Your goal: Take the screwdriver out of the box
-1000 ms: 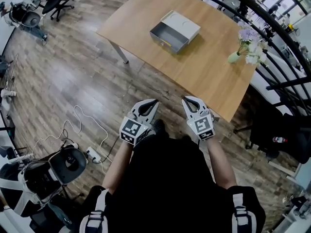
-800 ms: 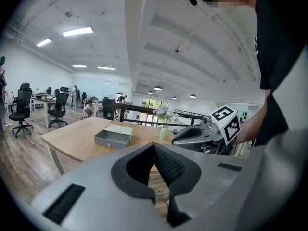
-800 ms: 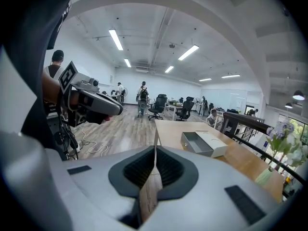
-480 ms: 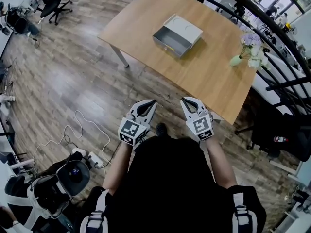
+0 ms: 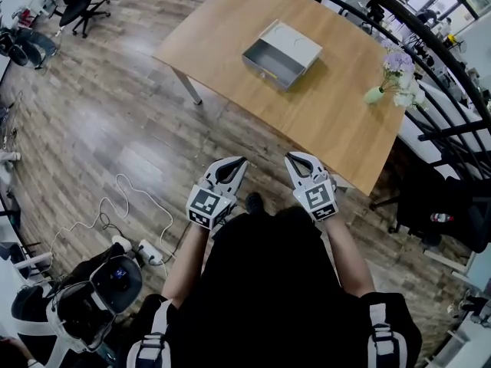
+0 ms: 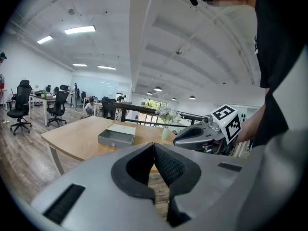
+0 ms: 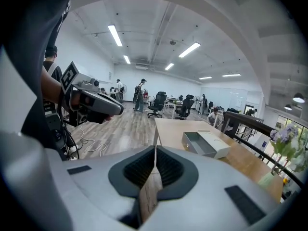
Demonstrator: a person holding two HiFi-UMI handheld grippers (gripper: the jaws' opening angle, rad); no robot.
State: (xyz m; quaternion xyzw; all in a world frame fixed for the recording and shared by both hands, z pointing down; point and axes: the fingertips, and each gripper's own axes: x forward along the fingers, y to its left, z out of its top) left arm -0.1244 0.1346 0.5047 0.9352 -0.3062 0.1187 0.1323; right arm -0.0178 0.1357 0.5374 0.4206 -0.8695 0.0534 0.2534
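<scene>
A grey metal box [image 5: 281, 52] with its drawer pulled open sits on the wooden table [image 5: 230, 21], far ahead of both grippers. No screwdriver shows in any view. My left gripper [image 5: 241, 162] and right gripper [image 5: 293, 159] are held side by side in front of the person's body, over the floor and short of the table's near corner. Both are shut with nothing between the pads. The left gripper view shows the box [image 6: 117, 134] beyond its closed jaws and the right gripper [image 6: 179, 139] beside it. The right gripper view shows the box [image 7: 204, 144] too.
A small vase of flowers [image 5: 393, 67] stands at the table's right end. A black railing [image 5: 430, 60] runs behind the table. A white cable and power strip [image 5: 142, 244] lie on the wood floor at left, near a device on the floor [image 5: 92, 297]. Office chairs [image 5: 77, 2] stand far left.
The person has moved a little toward the table, and the floor gear at lower left slid back in the head view. Both grippers keep the same pose and stay shut.
</scene>
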